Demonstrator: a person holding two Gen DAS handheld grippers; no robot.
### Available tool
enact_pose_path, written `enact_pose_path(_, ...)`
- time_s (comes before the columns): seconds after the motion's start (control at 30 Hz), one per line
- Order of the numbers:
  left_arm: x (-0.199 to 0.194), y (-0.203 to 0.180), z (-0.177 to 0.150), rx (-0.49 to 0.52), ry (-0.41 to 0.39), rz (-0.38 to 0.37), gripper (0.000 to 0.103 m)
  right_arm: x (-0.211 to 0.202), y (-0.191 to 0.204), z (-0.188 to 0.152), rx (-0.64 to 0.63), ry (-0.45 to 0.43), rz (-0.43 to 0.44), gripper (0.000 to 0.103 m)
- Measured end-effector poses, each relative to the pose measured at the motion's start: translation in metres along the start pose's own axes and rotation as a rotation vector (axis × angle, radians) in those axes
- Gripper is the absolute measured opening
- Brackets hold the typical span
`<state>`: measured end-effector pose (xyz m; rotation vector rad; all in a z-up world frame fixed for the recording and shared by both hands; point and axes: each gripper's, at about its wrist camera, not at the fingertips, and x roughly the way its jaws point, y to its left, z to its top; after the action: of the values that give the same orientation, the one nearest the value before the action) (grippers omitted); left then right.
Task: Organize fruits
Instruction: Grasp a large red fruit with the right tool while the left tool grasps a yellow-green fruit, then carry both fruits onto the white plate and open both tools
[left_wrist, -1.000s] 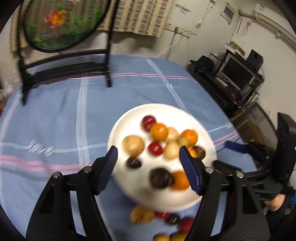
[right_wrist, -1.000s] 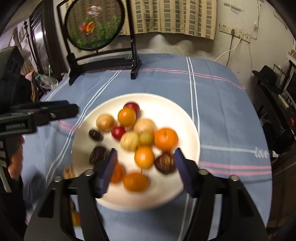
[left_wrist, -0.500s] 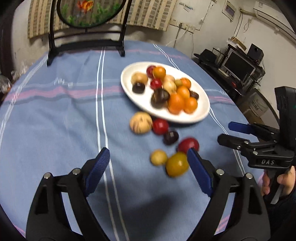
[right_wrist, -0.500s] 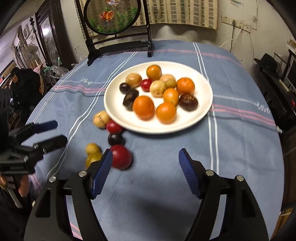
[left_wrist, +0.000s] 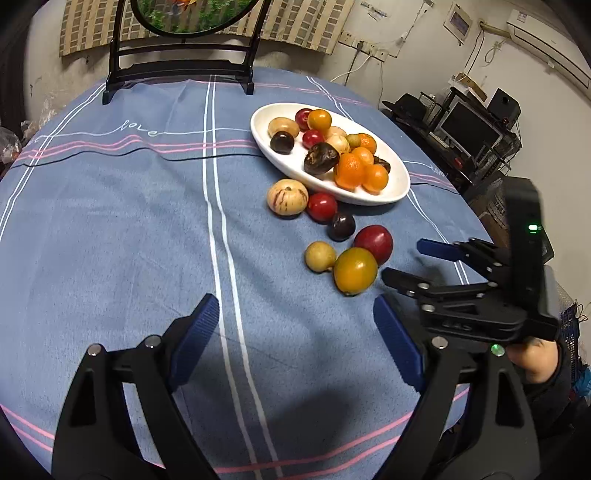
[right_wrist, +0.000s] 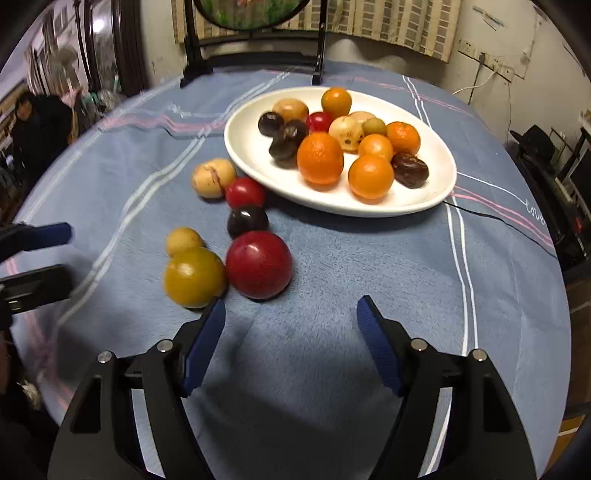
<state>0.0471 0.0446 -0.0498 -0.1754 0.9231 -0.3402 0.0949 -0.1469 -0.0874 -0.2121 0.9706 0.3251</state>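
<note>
A white oval plate (left_wrist: 399, 184) (right_wrist: 240, 147) piled with oranges, red, dark and tan fruits sits on the blue tablecloth. Several loose fruits lie on the cloth before it: a striped tan one (left_wrist: 287, 196) (right_wrist: 213, 177), a small red one (left_wrist: 322, 206), a dark one (left_wrist: 340, 226), a big red one (left_wrist: 373, 240) (right_wrist: 258, 264), a small yellow one (left_wrist: 320, 256) and a yellow-orange one (left_wrist: 355, 270) (right_wrist: 194, 277). My left gripper (left_wrist: 293, 301) stands wide open and holds nothing, short of the yellow-orange fruit. My right gripper (right_wrist: 291, 302) is open and holds nothing, just short of the big red fruit.
A black stand with a round painted panel (left_wrist: 177, 70) (right_wrist: 255, 55) stands at the table's far side. A desk with a monitor (left_wrist: 469, 129) is off the table's right. A person (right_wrist: 37, 122) sits beyond the left edge. Bare cloth spreads left of the fruits.
Both grippers have drawn back from over the plate towards the near side and sunk lower. The left jaws have widened. The loose fruits now lie just ahead of both.
</note>
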Motion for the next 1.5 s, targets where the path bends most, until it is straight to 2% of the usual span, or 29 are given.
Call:
enact_pose_path(0.13,-0.002,0.002,-0.001,-0.008,-0.003,-0.007,0.087,0.010,0.008,0.007,-0.028,0.004,-0.027,0.074)
enact_pose_path(0.23,-0.002,0.001,-0.001,-0.004,-0.002,-0.009,0.087,0.016,0.008,0.017,-0.018,-0.025,0.022,0.074)
enact_pose_path(0.27,-0.002,0.001,-0.001,-0.003,-0.001,-0.009,0.087,0.019,0.007,0.021,-0.010,-0.032,0.062,0.063)
enact_pose_path(0.3,-0.001,0.001,-0.001,-0.001,0.001,-0.009,0.087,0.022,0.008,0.022,-0.009,-0.016,0.087,0.042)
enact_pose_path(0.47,0.002,-0.003,-0.002,0.004,0.016,-0.009,0.087,0.011,0.002,0.015,0.034,-0.016,0.123,0.042)
enact_pose_path(0.77,0.030,-0.037,0.000,0.035,0.070,-0.075,0.087,-0.027,-0.039,-0.029,0.155,-0.041,0.139,0.043)
enact_pose_path(0.93,0.054,-0.045,0.004,0.016,0.092,-0.036,0.085,-0.036,-0.051,-0.037,0.190,-0.072,0.168,0.043)
enact_pose_path(1.13,0.079,-0.052,0.011,0.012,0.119,-0.007,0.070,-0.041,-0.063,-0.041,0.208,-0.096,0.195,0.043)
enact_pose_path(1.23,0.083,-0.057,0.014,0.026,0.104,0.020,0.069,-0.040,-0.068,-0.043,0.221,-0.099,0.211,0.043)
enact_pose_path(1.37,0.086,-0.052,0.020,0.015,0.087,0.044,0.039,-0.039,-0.071,-0.043,0.233,-0.098,0.223,0.043)
enact_pose_path(1.5,0.084,-0.048,0.019,-0.001,0.085,0.025,0.038,-0.040,-0.068,-0.043,0.229,-0.095,0.228,0.043)
